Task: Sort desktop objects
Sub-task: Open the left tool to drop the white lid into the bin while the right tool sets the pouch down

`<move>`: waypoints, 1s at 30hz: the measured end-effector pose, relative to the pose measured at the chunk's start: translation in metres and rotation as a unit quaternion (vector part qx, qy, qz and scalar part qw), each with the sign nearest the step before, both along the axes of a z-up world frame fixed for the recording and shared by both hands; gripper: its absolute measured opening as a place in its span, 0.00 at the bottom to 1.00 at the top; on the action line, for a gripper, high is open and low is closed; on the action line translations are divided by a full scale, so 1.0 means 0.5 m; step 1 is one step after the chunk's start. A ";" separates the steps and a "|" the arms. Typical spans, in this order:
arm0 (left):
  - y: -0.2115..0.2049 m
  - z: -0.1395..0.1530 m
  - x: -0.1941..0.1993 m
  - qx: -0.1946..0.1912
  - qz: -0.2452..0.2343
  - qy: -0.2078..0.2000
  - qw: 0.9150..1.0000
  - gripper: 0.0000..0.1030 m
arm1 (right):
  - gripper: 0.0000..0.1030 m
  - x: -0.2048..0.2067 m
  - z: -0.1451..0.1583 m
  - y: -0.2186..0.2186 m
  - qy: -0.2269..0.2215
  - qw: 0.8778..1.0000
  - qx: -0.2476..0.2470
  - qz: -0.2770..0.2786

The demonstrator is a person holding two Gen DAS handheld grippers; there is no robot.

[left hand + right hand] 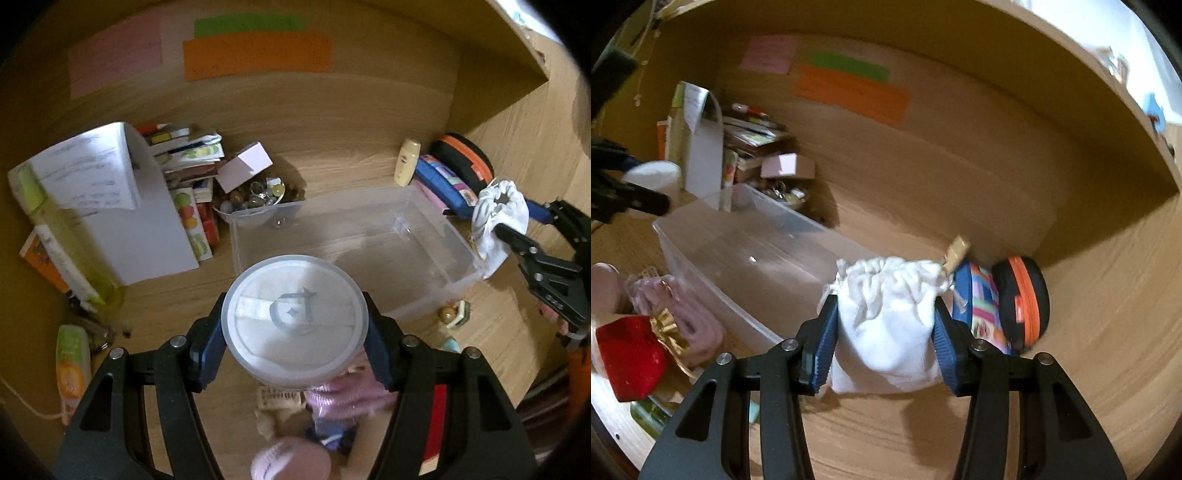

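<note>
The left gripper (pixel 295 325) pinches a round white container (pixel 294 319) in its jaws, near the clear bin (pixel 458 280); the right gripper (pixel 886 325) pinches a white drawstring pouch (pixel 890 321) just right of it.

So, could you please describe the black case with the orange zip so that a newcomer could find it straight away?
Start at the clear plastic bin in the middle of the wooden desk and look past its end that faces the right gripper, into the corner of the wooden walls. There the black case stands on edge beside a colourful patterned pouch. It alone is rounded and black, ringed by a bright orange zip.
</note>
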State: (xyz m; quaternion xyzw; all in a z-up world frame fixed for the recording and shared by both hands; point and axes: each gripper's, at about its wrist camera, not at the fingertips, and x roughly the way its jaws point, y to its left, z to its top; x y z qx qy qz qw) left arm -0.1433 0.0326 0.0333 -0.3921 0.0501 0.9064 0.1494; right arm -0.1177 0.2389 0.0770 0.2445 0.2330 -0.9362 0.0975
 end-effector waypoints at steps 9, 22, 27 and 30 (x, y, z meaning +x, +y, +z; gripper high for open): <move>0.039 -0.066 -0.075 -0.020 -0.020 -0.053 0.998 0.63 | 0.37 -0.062 -0.023 -0.049 -0.062 0.997 -0.018 0.050; 0.059 -0.095 -0.103 -0.022 -0.019 -0.078 0.997 0.63 | 0.73 0.040 -0.055 0.105 -0.097 0.991 -0.059 -0.064; 0.068 -0.104 -0.104 -0.033 -0.017 -0.086 0.996 0.63 | 0.73 0.079 -0.091 0.140 -0.154 0.978 -0.135 -0.050; 0.068 -0.110 -0.109 -0.034 -0.018 -0.098 0.994 0.63 | 0.71 0.088 -0.105 0.114 -0.184 0.968 -0.172 -0.008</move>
